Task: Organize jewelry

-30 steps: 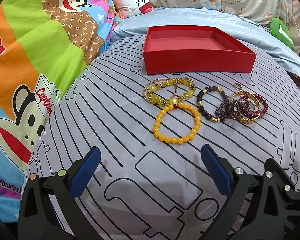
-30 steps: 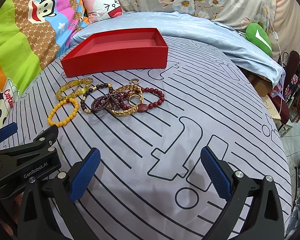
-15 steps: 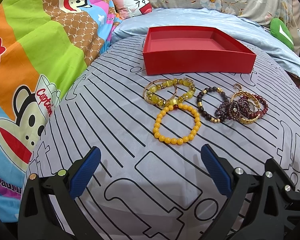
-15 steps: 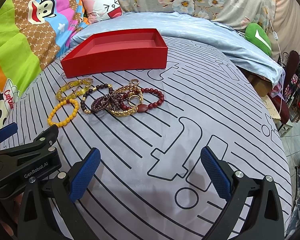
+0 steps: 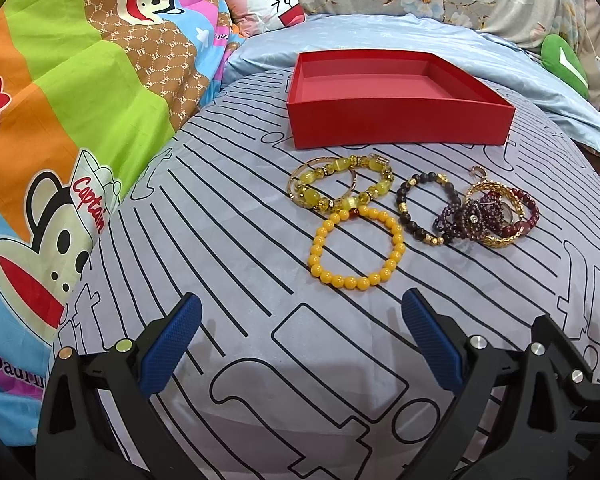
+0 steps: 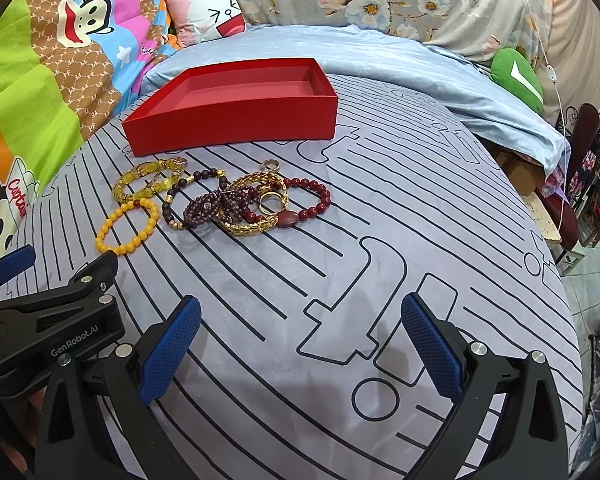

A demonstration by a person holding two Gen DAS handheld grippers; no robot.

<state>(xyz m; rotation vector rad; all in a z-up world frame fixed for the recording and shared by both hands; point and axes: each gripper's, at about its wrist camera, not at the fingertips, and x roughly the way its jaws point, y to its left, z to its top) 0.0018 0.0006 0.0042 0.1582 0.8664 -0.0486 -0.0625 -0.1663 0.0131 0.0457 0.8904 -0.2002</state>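
The red box (image 5: 396,128) sits on the bed (image 5: 228,264) with nothing in it. Just in front of it lie the bracelets, all on the sheet. The yellow bracelet (image 5: 356,246) lies alone and flat, nearest the left gripper (image 5: 300,328). The green-yellow one (image 5: 340,188) touches it at the top. The dark bead one (image 5: 424,208) is beside them. To the right, the purple, gold and red ones make a tangled pile (image 6: 256,204).

Both grippers hover over the sheet, well short of the beads. The left fingers are spread wide and hold nothing. The right gripper (image 6: 300,328) has its fingers spread wide too, with nothing in them.

The bracelets look light and floppy. The round beads are smooth and may slip. I think it is best to pinch the yellow one on its near side, across the string of beads. The pile may come up all together, so pick from its edge.
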